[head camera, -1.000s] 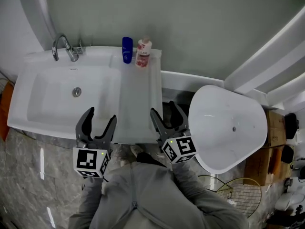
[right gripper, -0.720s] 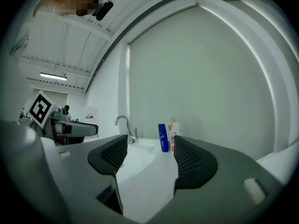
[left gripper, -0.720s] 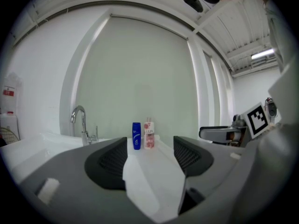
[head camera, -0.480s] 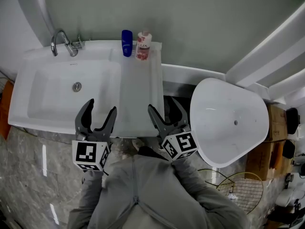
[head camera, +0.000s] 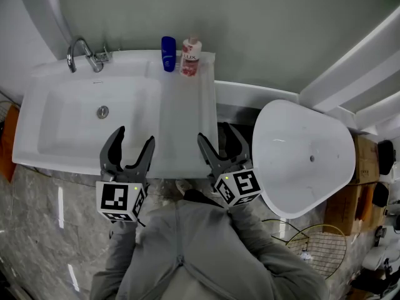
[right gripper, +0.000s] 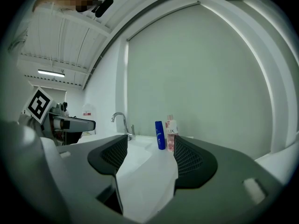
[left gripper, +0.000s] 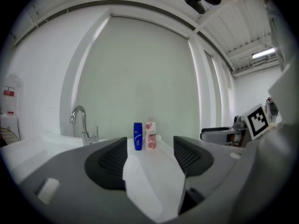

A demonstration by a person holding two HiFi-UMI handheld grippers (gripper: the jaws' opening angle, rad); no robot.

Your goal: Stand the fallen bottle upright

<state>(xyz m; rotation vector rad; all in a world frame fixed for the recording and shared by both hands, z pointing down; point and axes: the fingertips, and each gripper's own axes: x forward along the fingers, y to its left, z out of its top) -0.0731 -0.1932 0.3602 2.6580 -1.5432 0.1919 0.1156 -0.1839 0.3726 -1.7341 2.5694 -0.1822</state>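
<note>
At counter (head camera: 187,124) back | pink bottle (head camera: 189,57) reads LUX | blue bottle (head camera: 168,54) print illegible

- Dark blue plastic bottle (head camera: 168,54) at the back of the white ceramic washbasin (head camera: 62,139): label too small to read.
- Orange object (head camera: 5,145) left of the washbasin: cut by the picture's edge.
- Round wire basket (head camera: 315,255) right of the washbasin: partly behind a grey sleeve (head camera: 262,258).

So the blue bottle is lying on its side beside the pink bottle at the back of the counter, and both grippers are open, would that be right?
Not quite: the blue bottle stands upright, as the left gripper view shows. It is beside the pink bottle at the back of the counter, and the left gripper and right gripper are both open.
</note>
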